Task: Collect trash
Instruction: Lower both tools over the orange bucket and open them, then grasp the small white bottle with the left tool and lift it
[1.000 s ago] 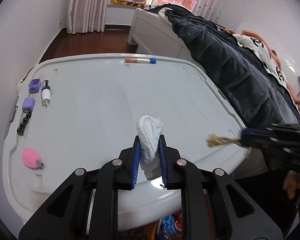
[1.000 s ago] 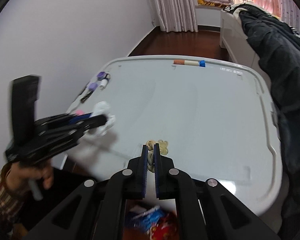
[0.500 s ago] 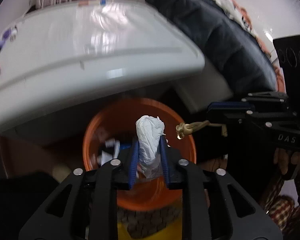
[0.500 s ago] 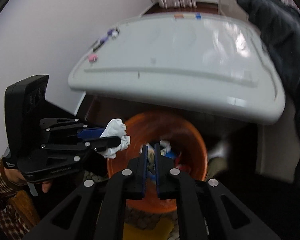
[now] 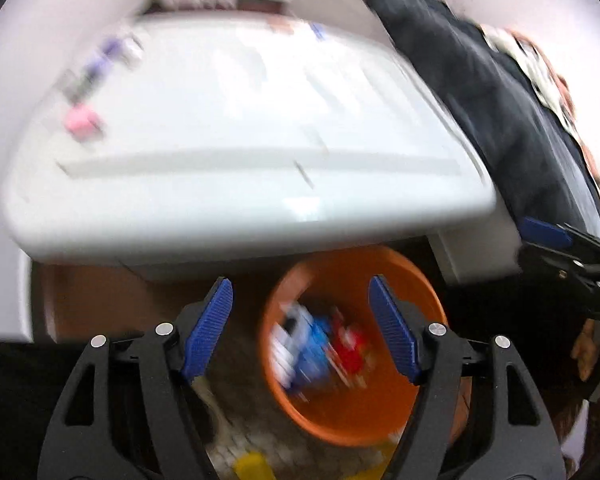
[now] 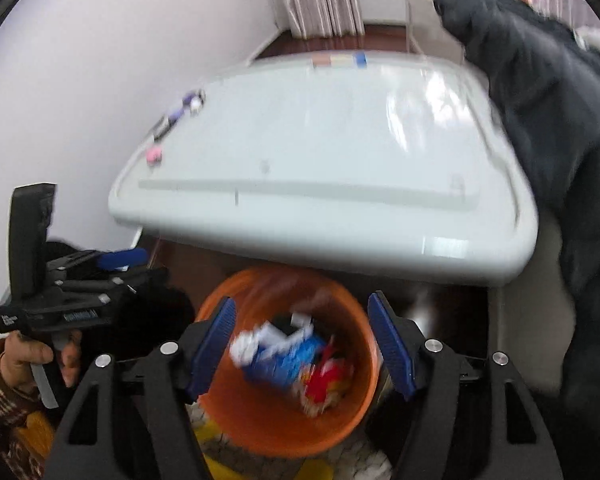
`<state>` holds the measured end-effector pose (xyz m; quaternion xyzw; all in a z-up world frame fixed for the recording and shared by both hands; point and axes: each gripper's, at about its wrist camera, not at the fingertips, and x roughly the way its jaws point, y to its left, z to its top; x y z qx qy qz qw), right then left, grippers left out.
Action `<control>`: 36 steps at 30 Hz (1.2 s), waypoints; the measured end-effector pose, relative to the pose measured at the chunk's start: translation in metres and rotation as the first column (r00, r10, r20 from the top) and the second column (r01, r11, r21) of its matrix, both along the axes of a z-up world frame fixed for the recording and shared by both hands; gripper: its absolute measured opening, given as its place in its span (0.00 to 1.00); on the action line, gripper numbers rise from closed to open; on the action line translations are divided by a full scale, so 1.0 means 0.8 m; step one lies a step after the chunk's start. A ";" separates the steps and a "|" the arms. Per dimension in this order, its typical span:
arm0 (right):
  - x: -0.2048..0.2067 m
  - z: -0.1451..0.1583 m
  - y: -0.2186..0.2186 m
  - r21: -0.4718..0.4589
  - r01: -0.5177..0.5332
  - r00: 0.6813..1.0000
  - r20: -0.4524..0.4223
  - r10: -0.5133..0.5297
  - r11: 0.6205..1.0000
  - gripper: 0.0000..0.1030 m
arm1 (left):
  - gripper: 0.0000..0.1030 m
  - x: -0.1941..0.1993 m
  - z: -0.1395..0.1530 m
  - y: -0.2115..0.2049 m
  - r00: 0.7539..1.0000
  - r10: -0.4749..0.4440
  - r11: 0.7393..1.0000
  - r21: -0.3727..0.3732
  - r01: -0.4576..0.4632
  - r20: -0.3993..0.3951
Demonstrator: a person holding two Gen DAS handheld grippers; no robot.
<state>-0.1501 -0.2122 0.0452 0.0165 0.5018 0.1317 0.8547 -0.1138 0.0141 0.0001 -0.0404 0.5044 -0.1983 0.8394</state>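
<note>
Grippers spread wide over a round orange plastic bin (image 6: 284,420): the left gripper (image 5: 302,326) and right gripper (image 6: 302,342) both hold nothing. Blurred blue, white and red trash (image 6: 288,356) lies inside the bin, just near of the pale grey table (image 6: 324,216).

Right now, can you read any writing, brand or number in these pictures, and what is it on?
Nothing can be read.
White lettering on the side of the left gripper: too small and blurred.
Print on the blue and red wrappers in the orange bin: smeared by motion.
Striped label at the table's far edge: no legible characters.
</note>
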 end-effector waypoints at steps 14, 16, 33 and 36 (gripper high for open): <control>0.159 0.037 0.031 0.111 -0.058 0.981 0.190 0.037 0.992 0.95 | 0.79 0.229 0.054 0.102 0.926 0.354 0.922 0.120 -0.369 0.130; 0.163 0.020 0.020 0.153 -0.030 0.984 0.181 0.001 0.988 0.95 | 0.79 0.259 0.045 0.117 0.904 0.413 0.898 0.117 -0.425 0.111; 0.174 0.030 -0.011 0.160 0.097 0.953 0.271 -0.138 0.982 0.95 | 0.20 0.357 -0.032 0.065 0.949 0.289 0.887 0.336 -0.316 0.127; 0.202 0.033 -0.004 0.075 0.087 0.961 0.258 -0.104 0.993 0.95 | 0.20 0.327 -0.009 0.040 0.966 0.234 0.946 0.204 -0.252 0.105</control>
